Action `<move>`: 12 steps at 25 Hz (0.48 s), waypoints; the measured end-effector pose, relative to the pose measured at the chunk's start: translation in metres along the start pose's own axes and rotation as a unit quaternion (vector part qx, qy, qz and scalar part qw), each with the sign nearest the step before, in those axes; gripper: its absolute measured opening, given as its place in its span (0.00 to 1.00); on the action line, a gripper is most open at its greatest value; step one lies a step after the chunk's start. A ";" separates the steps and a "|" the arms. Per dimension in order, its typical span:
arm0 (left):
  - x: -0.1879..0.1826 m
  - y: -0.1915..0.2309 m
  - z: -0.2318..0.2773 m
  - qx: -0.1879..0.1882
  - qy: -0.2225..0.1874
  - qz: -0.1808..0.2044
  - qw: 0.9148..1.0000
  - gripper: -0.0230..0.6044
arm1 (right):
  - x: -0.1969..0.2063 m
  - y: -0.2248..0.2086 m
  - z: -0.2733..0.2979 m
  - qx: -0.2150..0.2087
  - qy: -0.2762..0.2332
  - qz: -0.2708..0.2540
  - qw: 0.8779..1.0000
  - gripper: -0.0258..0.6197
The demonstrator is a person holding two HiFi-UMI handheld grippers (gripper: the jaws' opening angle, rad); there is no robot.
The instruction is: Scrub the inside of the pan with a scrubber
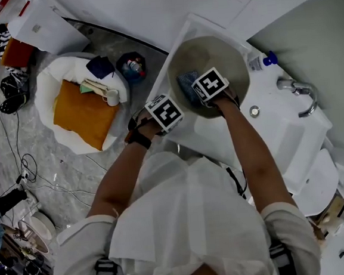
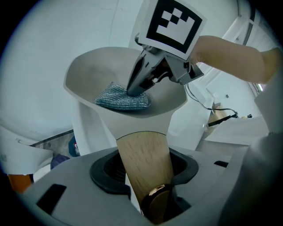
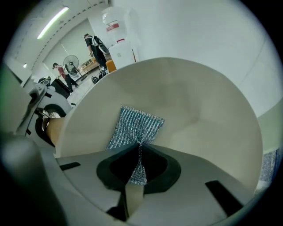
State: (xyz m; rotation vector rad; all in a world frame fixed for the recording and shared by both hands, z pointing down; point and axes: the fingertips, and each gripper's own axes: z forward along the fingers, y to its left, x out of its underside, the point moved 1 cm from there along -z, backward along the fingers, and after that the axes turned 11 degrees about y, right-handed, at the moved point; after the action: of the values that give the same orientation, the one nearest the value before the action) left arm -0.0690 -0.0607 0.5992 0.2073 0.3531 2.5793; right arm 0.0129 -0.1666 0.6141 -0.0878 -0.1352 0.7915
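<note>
The person holds a round cream pan (image 2: 101,70) with a light brown wooden handle (image 2: 143,148) above a white bench (image 1: 279,130) that has a shiny silver tap (image 1: 303,95). The left tongs (image 2: 148,174) are shut on the wooden handle, with one dark pad on each side of it, and they point steeply down. The open side of the pan faces up toward the person. Inside the pan is a blue and silver mesh scrubber (image 3: 135,128). It lies flat against the inner wall, on the side near the handle. The right tongs (image 3: 138,165) reach down into the pan. They are pressed almost together and pinch one edge of the scrubber, so the mesh bunches up into a thin strip between them and then fans out wide on the pan. In the head view both arms stretch forward, and the square black and white marker cubes on the two tongs sit close side by side at the near rim of the pan. A small bottle with a blue cap (image 1: 262,60) stands on the bench by the far side of the pan. On the floor to the left is a white tub (image 1: 48,85) with an orange cloth (image 1: 83,115) in it.
</note>
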 end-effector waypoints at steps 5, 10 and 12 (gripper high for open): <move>0.000 0.000 0.000 0.000 -0.002 0.000 1.000 0.39 | -0.021 -0.019 -0.003 0.028 -0.055 0.043 0.997 0.08; -0.002 -0.001 0.000 0.000 -0.003 -0.001 1.000 0.39 | -0.029 -0.032 -0.017 0.028 -0.094 0.093 0.991 0.07; -0.001 -0.001 0.002 0.000 -0.004 -0.001 1.000 0.39 | -0.027 -0.036 -0.022 -0.006 -0.124 0.132 0.983 0.07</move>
State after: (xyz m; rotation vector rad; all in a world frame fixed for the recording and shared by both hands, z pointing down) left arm -0.0671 -0.0602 0.6005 0.2173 0.3513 2.5766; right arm 0.0226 -0.2113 0.5942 -0.0172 -0.3706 1.0649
